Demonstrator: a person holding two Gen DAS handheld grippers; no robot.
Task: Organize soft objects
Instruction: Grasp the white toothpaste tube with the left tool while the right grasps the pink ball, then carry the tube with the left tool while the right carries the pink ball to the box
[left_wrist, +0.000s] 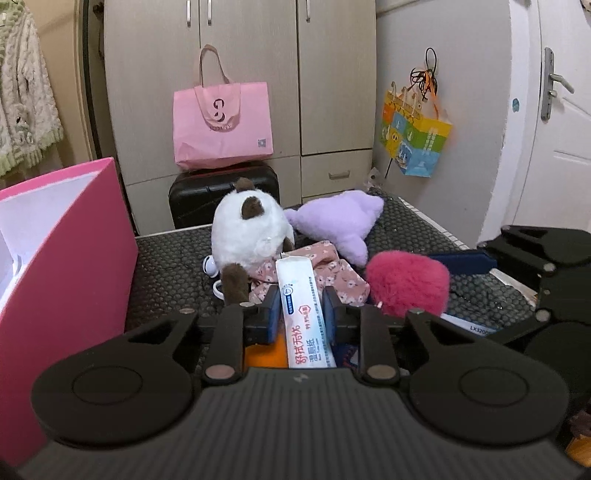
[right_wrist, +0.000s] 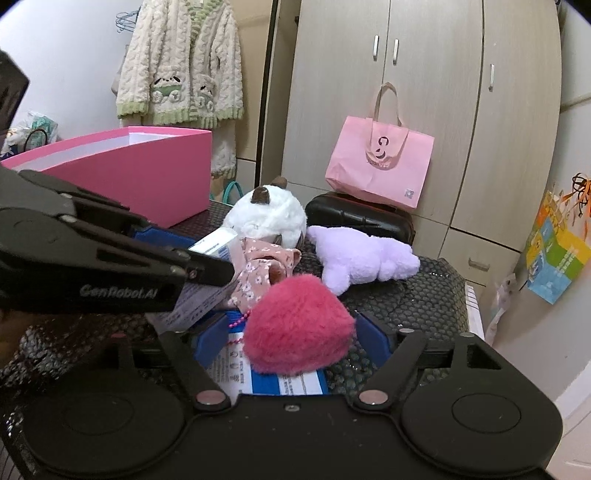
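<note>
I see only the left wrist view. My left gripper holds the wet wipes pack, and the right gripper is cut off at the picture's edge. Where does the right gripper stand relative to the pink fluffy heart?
Observer: In the right wrist view the right gripper is open, with one blue pad on each side of the pink fluffy heart. The pads do not squeeze it.
Operator: What lies under the heart? In my view it is hidden.
Observer: A blue and white printed package lies flat there, and the heart rests on top of it.
</note>
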